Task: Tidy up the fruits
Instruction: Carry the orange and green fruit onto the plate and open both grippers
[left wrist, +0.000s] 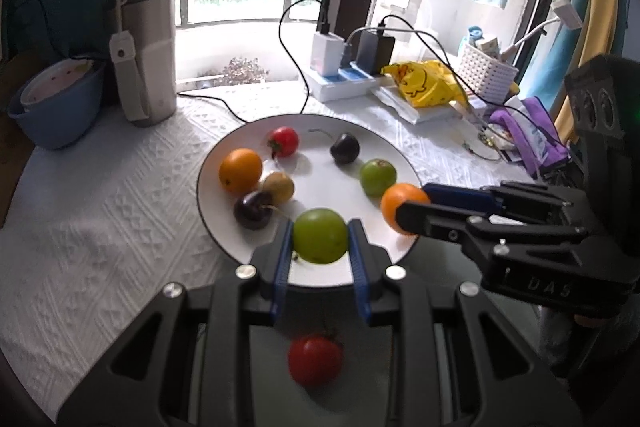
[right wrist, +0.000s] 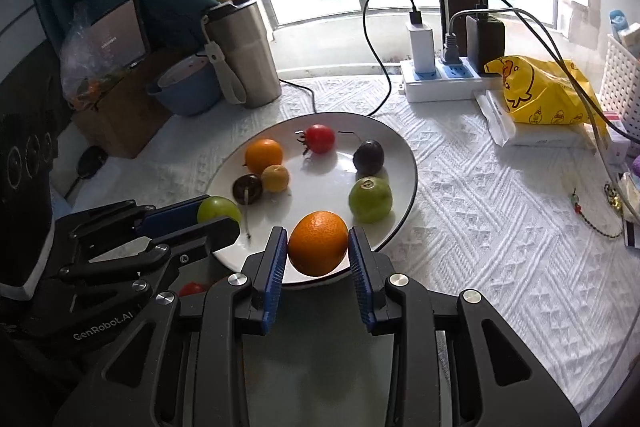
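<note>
A: Taking the white plate (left wrist: 400, 151) as the landmark and going left to right, what stands off its left side?

B: Well to its left is a blue bowl (left wrist: 56, 115), then a steel tumbler (left wrist: 148, 55), both on the white textured cloth (left wrist: 100, 227).

A: And on the plate itself?

B: On its left half sit an orange (left wrist: 240, 171), a dark cherry (left wrist: 253, 209) and a small yellow-brown fruit (left wrist: 279, 185), the three close together. Toward the far rim lie a red tomato (left wrist: 285, 141) and a dark plum (left wrist: 345, 148). On the right half is a green fruit (left wrist: 378, 177).

A: The grippers?

B: The left gripper (left wrist: 320, 241) has its blue pads pressed on both sides of a green plum (left wrist: 320, 235) at the plate's near edge, so it is closed on it. The right gripper (right wrist: 318, 247) is likewise clamped on a second orange (right wrist: 318, 242), over the plate's near-right rim.

A: Anything off the plate on the near side?

B: A second tomato (left wrist: 315, 359), blurred, under the left gripper's frame.

A: And to the right?

B: Beyond the plate's far right is a power strip (right wrist: 440, 83), then a yellow bag (right wrist: 536, 91), then a white basket (left wrist: 486, 71).
</note>
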Available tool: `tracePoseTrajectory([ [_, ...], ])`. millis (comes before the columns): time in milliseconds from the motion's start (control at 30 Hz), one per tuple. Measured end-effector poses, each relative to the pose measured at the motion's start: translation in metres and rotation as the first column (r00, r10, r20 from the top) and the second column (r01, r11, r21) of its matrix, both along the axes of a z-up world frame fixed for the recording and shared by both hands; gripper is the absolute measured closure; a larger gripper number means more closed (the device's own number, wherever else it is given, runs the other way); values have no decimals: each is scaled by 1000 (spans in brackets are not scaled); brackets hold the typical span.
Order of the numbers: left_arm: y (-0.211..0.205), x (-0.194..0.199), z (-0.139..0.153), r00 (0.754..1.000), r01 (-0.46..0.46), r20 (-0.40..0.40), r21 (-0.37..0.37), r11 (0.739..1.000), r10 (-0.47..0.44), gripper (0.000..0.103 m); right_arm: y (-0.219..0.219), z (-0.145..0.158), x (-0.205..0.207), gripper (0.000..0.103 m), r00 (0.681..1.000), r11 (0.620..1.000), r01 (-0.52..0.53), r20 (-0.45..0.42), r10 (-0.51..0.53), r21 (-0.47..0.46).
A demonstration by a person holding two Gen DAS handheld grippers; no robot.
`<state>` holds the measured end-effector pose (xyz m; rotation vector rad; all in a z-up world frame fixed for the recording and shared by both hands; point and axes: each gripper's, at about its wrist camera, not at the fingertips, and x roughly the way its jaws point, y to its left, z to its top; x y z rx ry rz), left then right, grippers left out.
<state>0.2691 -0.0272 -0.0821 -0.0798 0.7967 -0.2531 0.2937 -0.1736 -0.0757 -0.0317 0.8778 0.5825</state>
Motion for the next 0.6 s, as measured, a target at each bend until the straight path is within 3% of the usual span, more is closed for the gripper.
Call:
tracePoseTrajectory([
  [600, 3, 28, -15, 998, -26, -60, -19, 999, 25, 74, 9, -13, 26, 69, 999, 998, 29, 16, -28, -53],
])
